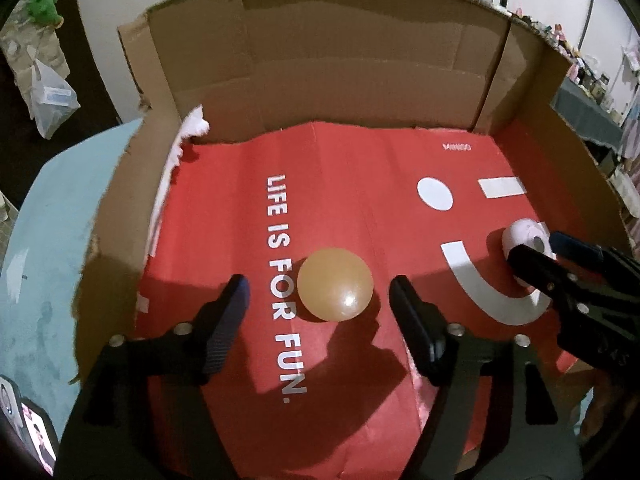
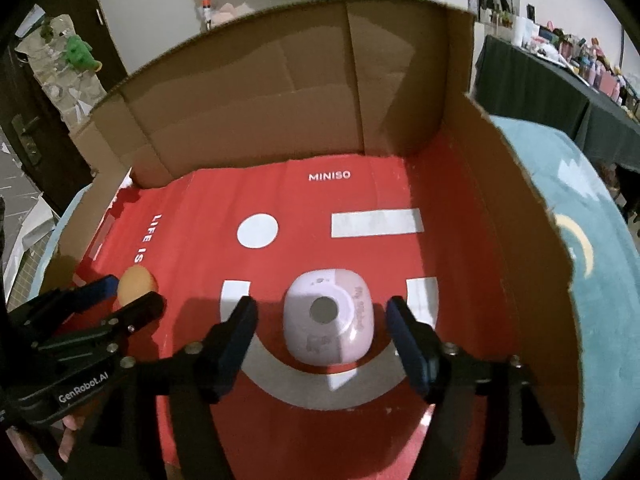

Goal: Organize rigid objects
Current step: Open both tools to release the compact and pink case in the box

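- Left claw (image 1: 318,300) gapes wide, holding nothing — the tan ball (image 1: 335,284) sits dead ahead between its fingers, touching neither.
- Right claw (image 2: 322,322) is also spread and empty; the pink rounded case (image 2: 329,321) lies centred between its fingers, hole facing up, no clear long axis.
- Relative to the ball, the case lies well to the right, both on the red sheet (image 1: 360,160) lining the cardboard box (image 1: 320,60).
- Each hand reaches forward, tipped downward, likely ready to close.
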The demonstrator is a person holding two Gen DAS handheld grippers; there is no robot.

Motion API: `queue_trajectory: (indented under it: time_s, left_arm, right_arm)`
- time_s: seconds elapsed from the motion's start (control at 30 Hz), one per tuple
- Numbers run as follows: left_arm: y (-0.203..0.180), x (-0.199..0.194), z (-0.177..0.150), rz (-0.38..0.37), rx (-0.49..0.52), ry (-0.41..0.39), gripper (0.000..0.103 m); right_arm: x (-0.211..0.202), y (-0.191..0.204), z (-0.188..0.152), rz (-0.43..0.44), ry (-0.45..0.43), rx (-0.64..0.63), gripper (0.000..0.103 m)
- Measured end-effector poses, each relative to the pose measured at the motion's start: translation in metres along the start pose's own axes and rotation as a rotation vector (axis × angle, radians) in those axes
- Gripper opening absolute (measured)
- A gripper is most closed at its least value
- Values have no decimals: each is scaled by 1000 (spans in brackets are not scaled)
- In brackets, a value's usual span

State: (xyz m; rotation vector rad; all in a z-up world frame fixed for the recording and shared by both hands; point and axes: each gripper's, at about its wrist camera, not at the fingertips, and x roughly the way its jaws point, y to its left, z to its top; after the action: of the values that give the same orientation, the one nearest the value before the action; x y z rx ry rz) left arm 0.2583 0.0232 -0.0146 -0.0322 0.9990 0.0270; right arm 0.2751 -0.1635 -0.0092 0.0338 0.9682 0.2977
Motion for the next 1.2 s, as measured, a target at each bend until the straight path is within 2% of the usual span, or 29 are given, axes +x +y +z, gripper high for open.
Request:
queue_trajectory:
  time_s: [0.3,0.37,0.43,0.53,0.63,0.87,0.93,1.2]
  left_arm:
    - [-1,-35,-4,13,22,-75,72]
    - [-1,-45,-5,29,26,-100,77]
    - [-2,-52,-5,37,28,-122,90]
    - [-2,-66,-7,43,33,-152,92]
    - [-3,-80,-11,48,39,-181,97]
    - [2,-118,-21,17,20,-275,98]
    - [2,-129,-27,10,29,-299,101]
    - [1,-157,-56,-34,51,-342,103]
  right_arm:
    - [-35,5,-5,40,-92,-13,86]
    - [-45,6,-6,48,-125,-14,91]
    - [-56,6,-8,67,-152,-7,97]
    - [-71,8,-13,86,-192,-16,102]
    - [-85,10,-19,99,-224,-22,103]
    - [-120,15,-33,133,-297,-44,103]
    - [-128,17,-38,132,-313,-56,103]
    - [-161,23,-64,121,-386,-95,103]
